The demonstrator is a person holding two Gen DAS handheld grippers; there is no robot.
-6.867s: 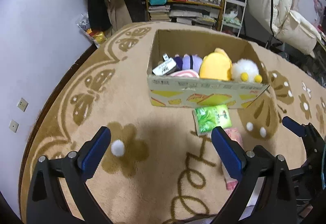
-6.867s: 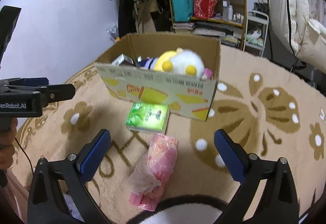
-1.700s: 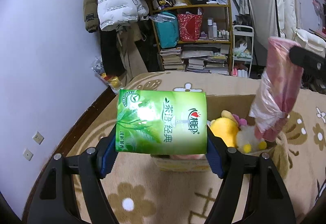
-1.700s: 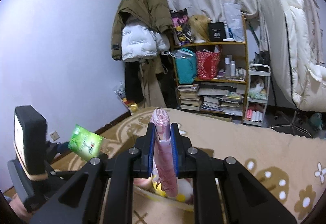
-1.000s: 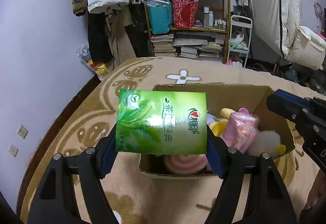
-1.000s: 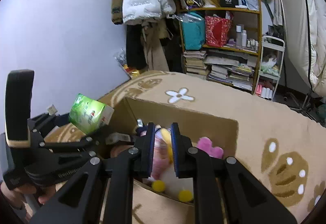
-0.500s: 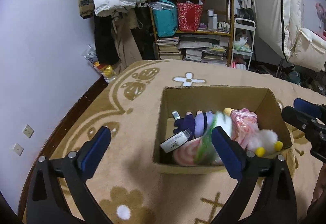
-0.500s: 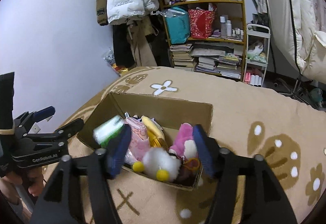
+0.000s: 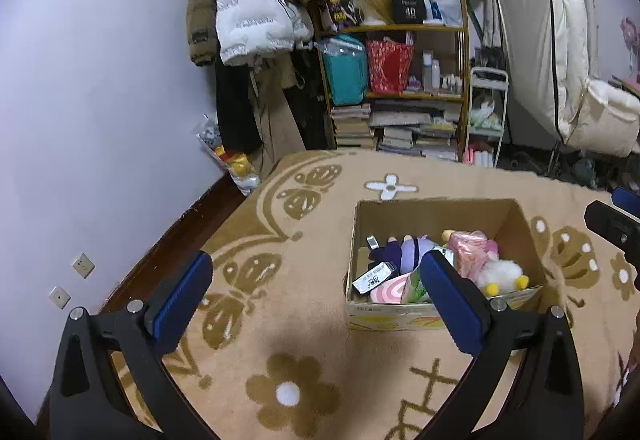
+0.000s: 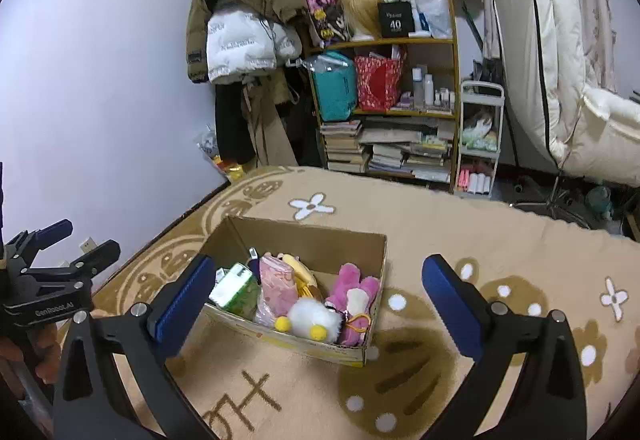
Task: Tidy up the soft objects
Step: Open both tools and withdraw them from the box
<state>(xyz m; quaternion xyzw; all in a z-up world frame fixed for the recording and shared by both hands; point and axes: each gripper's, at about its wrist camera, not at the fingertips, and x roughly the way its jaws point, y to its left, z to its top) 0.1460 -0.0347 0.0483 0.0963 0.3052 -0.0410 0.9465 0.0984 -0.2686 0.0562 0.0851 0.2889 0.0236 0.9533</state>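
Soft objects are gathered inside the cardboard box (image 10: 352, 240), which is seen ahead of and between the spread fingers of the right gripper (image 10: 316, 300). Within the box, the green tissue pack (image 10: 236, 290) is lodged just beyond the right gripper's left finger (image 10: 182, 304), with the pink wrapped roll (image 10: 276, 286) touching it on the far side. A white fluffy toy with yellow feet (image 10: 312, 316) and a pink plush (image 10: 352, 280) are packed toward the box's near right corner.

From the left wrist view, the left gripper (image 9: 316, 292) is held wide apart and nothing is gripped; the box (image 9: 516, 215) is partly covered by its right finger (image 9: 452, 300). A purple plush (image 9: 412, 250) is seen just beyond that finger's tip. The box is set on the tan flower-patterned carpet (image 9: 288, 396). A bookshelf (image 10: 400, 103) is seen well beyond the fingers.
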